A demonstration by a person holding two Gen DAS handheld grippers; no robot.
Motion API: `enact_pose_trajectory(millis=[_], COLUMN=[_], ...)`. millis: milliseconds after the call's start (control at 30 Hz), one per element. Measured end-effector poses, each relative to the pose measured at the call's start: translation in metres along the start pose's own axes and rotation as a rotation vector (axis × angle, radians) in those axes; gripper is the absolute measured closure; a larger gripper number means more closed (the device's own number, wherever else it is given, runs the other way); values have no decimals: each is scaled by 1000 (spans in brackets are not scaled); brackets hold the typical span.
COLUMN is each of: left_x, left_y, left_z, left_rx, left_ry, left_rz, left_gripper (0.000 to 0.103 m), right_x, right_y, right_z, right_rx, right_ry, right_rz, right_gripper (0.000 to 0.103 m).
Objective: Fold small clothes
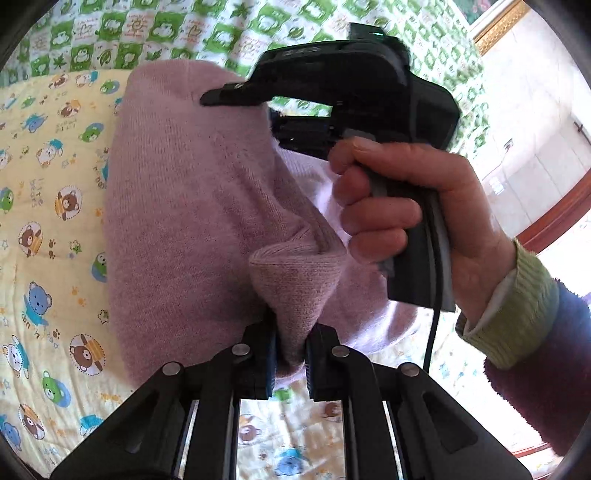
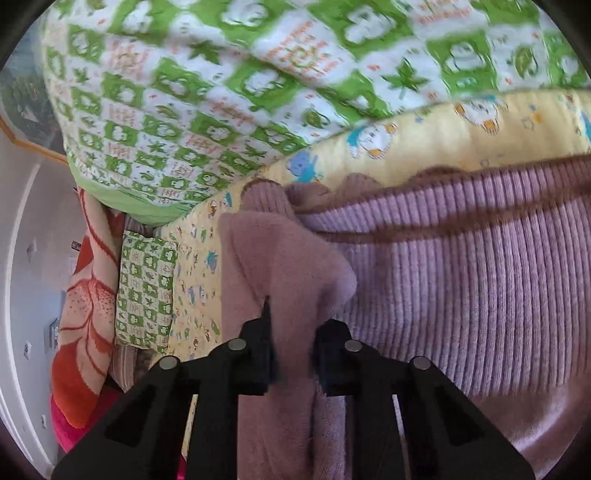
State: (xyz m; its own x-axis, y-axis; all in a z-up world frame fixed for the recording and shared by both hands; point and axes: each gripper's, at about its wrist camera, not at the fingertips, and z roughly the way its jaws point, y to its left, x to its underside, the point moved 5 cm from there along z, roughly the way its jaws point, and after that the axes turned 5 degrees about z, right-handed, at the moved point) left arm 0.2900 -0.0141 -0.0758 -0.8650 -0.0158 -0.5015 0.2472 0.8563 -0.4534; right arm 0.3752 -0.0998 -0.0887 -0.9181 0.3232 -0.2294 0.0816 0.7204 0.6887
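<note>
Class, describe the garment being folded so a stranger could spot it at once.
Look at the yellow bear-print quilt below the green checked blanket. On it lies a lilac knitted sweater, pinched by both grippers. It is the only plain, unpatterned fabric there.

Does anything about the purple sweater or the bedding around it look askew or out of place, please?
Nothing looks damaged or spilled. The purple sweater lies bunched, not flat, on the yellow bear-print quilt, a fold of knit pinched in the left hand-held gripper and another in the right hand-held gripper. That suits mid-fold.
</note>
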Motion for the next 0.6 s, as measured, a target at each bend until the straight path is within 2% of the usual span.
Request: enact_pose_trajectory(millis=[133,267,367,433,533,600], left_x=[-9,-14,-9,-3,6,6], left_y=[-25,-64,-88,-96,-103,-104], left_z=[-9,8,33,48,65,69], left_rx=[70,170,185,188,184,183], left_ry=[-18,10,52,83,128,140], left_rz=[25,61,108,123,130,137], left_gripper=[93,93,93,93,93,93], right_x=[-1,-1,1,2,7,10], right_y=[19,20,-1,-30,-68,-84], right_z=[-43,-102,-140,-158,-169,-172], right_rx=[-30,17,116,178,236,245], right_ry=[-73,-155,-206,-223,-233,-239], right_rz=[-48,-104,-129,-89,-33,0], right_gripper=[86,86,86,86,86,86])
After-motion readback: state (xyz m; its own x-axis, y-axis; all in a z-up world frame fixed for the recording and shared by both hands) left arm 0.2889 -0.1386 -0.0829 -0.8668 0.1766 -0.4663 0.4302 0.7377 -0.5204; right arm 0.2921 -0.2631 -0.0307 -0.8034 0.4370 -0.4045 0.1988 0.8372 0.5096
